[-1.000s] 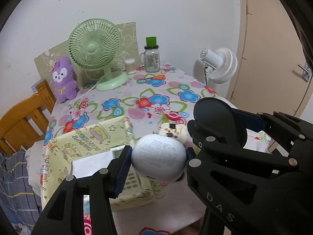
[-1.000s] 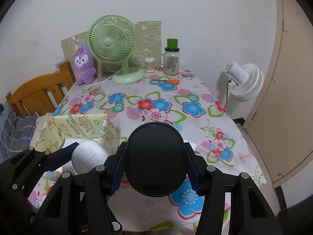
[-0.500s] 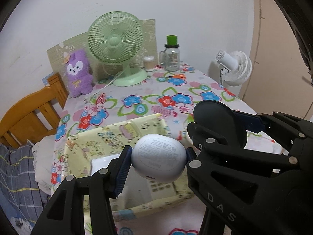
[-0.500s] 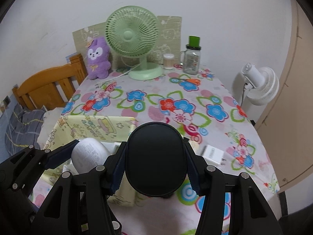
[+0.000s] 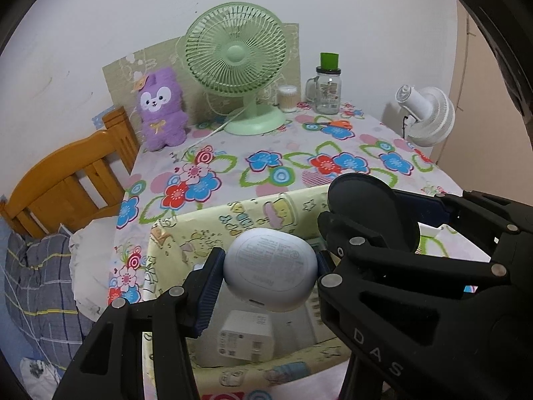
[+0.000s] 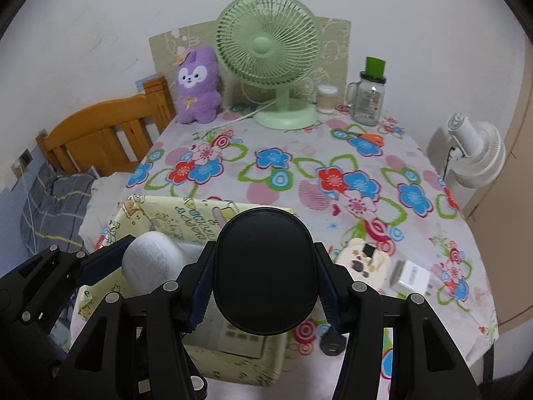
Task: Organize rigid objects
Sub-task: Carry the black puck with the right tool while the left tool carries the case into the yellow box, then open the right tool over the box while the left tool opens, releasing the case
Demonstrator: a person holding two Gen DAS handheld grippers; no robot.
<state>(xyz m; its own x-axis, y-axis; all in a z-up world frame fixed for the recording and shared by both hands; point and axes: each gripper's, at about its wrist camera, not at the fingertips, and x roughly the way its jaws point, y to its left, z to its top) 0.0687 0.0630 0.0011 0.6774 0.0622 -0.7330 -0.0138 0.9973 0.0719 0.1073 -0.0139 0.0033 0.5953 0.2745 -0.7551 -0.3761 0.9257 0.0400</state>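
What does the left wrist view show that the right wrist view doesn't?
Only the left wrist view shows the white charger lying inside the yellow fabric bin. Only the right wrist view shows the cream bear-shaped item, small white box and black object left on the tablecloth. Both show the left tool holding the pale oval case and the right tool holding the black oval case.

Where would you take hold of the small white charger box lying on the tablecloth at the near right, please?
Grip the white charger box across its two long sides, coming straight down from above. It lies flat on the tablecloth, so only its top and edges are free. The cream bear-shaped item sits close on its left, so keep the gripper fingers off that side. Both grippers are full now.
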